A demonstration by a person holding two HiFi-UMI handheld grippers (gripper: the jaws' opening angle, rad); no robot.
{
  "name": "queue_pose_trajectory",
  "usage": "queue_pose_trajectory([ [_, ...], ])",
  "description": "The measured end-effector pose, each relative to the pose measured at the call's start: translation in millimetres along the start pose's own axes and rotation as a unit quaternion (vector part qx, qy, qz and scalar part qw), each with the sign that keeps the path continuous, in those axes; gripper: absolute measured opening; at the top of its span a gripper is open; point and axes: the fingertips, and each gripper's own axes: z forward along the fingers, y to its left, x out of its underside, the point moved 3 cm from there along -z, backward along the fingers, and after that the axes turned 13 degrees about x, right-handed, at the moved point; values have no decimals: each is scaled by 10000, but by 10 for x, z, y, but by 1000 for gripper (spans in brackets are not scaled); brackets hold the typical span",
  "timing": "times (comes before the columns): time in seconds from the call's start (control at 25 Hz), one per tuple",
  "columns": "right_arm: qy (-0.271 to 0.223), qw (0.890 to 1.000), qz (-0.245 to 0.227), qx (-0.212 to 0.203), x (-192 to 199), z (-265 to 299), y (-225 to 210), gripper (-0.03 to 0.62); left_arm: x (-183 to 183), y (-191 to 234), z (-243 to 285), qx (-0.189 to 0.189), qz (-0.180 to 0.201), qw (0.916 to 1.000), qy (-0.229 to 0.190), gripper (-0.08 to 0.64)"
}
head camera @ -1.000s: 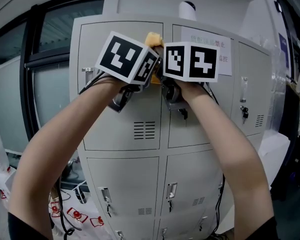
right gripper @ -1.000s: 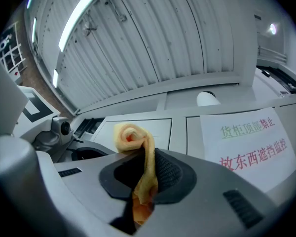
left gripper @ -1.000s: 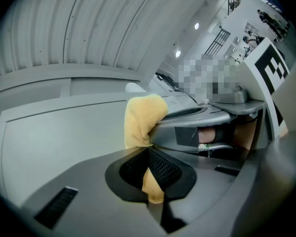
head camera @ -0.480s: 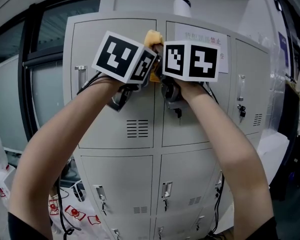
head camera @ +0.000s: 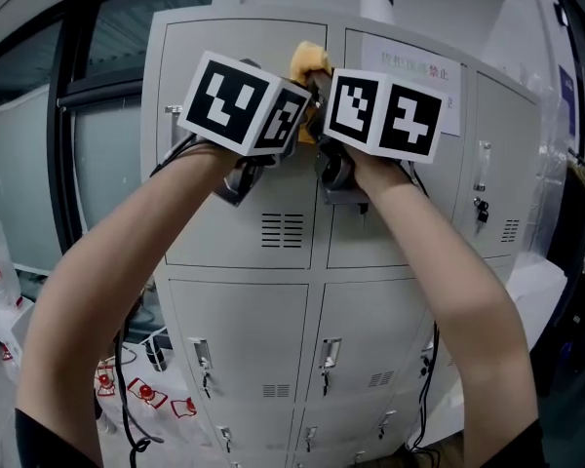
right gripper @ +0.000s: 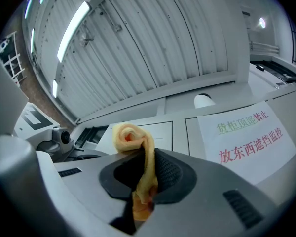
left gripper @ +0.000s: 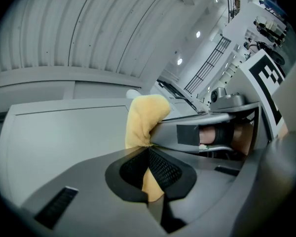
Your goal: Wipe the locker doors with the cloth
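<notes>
A yellow cloth (head camera: 308,63) is bunched against the top of the grey locker bank (head camera: 234,222), near the seam between two upper doors. Both grippers are raised side by side there. My left gripper (head camera: 292,115) is shut on the cloth (left gripper: 144,118), which pokes up past its black pads. My right gripper (head camera: 320,105) is shut on the same cloth (right gripper: 138,147), a rolled end showing above its jaws. The upper left locker door (head camera: 229,183) lies behind my left forearm.
A white paper notice (head camera: 409,81) with printed characters is stuck on the upper middle door (right gripper: 246,139). Door handles and keys (head camera: 203,359) dot the lower doors. A white round object (head camera: 377,3) sits on top of the lockers. Clutter and cables (head camera: 127,398) lie on the floor at left.
The view has shifted a little: the lockers sit lower and further right in frame. Both grippers with the cloth stay together at the top of the upper doors, slightly higher against them.
</notes>
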Motion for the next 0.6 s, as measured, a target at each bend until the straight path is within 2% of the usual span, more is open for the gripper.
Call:
queue_pose_trajectory([
  [0.28, 46, 9995, 175, -278, 49, 39, 773, 67, 178, 282, -710, -178, -116, 9997, 101, 21],
  [0.6, 253, 9979, 252, -544, 342, 133, 1656, 67, 608, 618, -1465, -367, -234, 9983, 381, 21],
])
